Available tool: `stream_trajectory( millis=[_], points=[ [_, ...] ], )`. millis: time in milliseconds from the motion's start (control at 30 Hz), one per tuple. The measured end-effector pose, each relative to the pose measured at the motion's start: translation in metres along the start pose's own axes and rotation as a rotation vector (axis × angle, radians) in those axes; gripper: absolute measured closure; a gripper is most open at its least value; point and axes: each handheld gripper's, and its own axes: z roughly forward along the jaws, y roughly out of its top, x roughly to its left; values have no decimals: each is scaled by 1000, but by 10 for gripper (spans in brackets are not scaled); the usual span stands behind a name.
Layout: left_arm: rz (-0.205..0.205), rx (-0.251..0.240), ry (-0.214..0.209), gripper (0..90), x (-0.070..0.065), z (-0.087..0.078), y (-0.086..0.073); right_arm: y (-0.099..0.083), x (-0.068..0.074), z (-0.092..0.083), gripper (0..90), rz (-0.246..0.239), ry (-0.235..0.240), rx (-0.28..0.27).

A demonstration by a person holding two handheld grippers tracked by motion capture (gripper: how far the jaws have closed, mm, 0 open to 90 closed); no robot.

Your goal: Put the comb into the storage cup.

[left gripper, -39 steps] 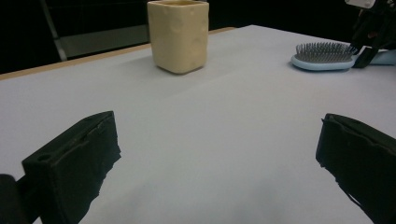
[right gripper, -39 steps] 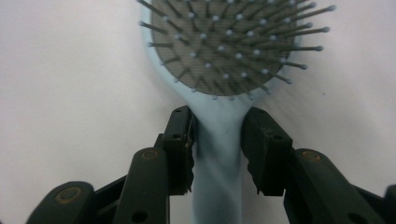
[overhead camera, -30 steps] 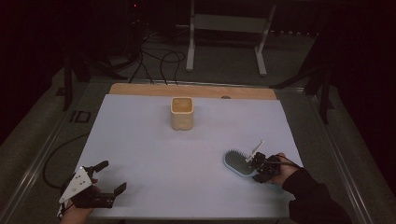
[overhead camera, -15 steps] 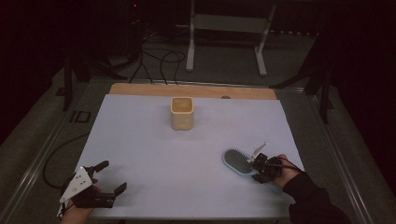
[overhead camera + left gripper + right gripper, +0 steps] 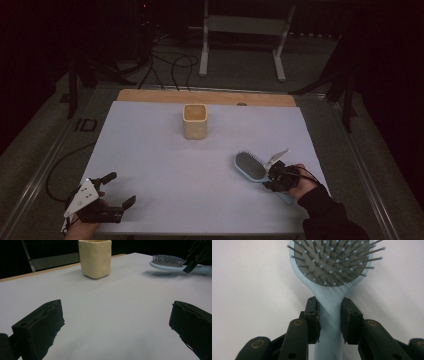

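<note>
Now, right gripper (image 5: 329, 320) jaws clamped on light blue hairbrush (image 5: 251, 167) handle, brush near right edge of white surface (image 5: 165, 165). Left gripper (image 5: 116, 194) jaws wide, empty. Keep squeeze firm, lift level, bristles up, toward yellow cup (image 5: 195, 121).

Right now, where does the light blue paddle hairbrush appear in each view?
High view: the light blue paddle hairbrush lies right of centre, near the front of the white table, bristles up, its neck in the right hand-held gripper.
Left gripper view: upper right corner.
Right gripper view: top centre, neck pinched between the black jaws.
Shared landmark: the cream square ceramic cup in the high and left gripper views.
</note>
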Motion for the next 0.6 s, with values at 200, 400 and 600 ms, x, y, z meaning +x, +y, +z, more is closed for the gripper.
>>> stream_trajectory(
  millis=[200, 400, 600],
  points=[
    [1, 2, 1, 0, 0, 0, 0, 5, -1, -4, 702, 27, 17, -59],
    [1, 4, -1, 0, 0, 0, 0, 9, -1, -9, 702, 48, 1, -104],
    [-1, 2, -1, 0, 0, 0, 0, 15, -3, -15, 702, 85, -21, -182]
  ],
)
